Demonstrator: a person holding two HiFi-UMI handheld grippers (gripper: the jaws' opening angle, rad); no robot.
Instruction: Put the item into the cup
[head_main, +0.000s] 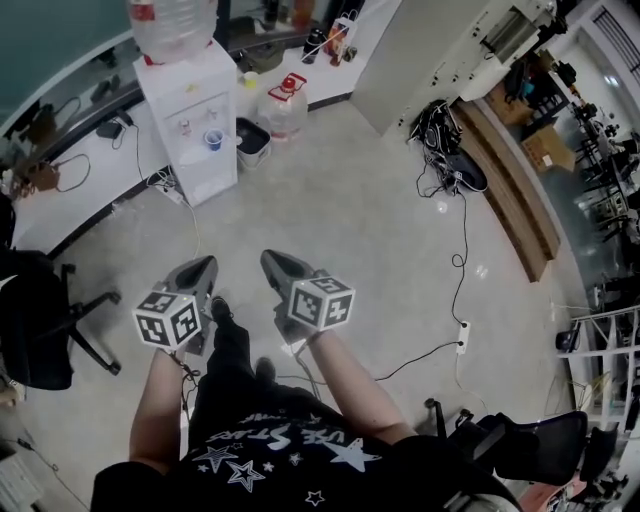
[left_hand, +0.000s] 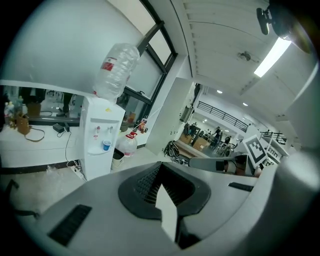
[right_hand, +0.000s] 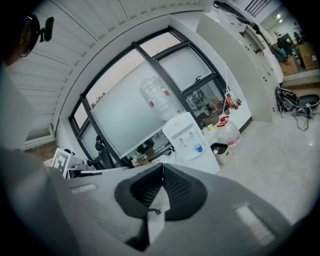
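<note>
I stand on a grey floor, holding both grippers at waist height. A small blue cup (head_main: 213, 139) sits on the tray of a white water dispenser (head_main: 190, 100) a few steps ahead on the left. The cup (left_hand: 106, 145) shows in the left gripper view, and the cup (right_hand: 198, 148) in the right gripper view too. My left gripper (head_main: 202, 267) is shut with nothing in it, jaws meeting at the left gripper (left_hand: 161, 168). My right gripper (head_main: 272, 262) is also shut and empty, seen close as the right gripper (right_hand: 162, 169). No item for the cup is in view.
A spare water jug (head_main: 285, 105) and a small bin (head_main: 252, 140) stand right of the dispenser. A black office chair (head_main: 35, 320) is at my left, another chair (head_main: 525, 445) at lower right. Cables (head_main: 462, 250) and a power strip (head_main: 462, 338) lie on the floor to the right.
</note>
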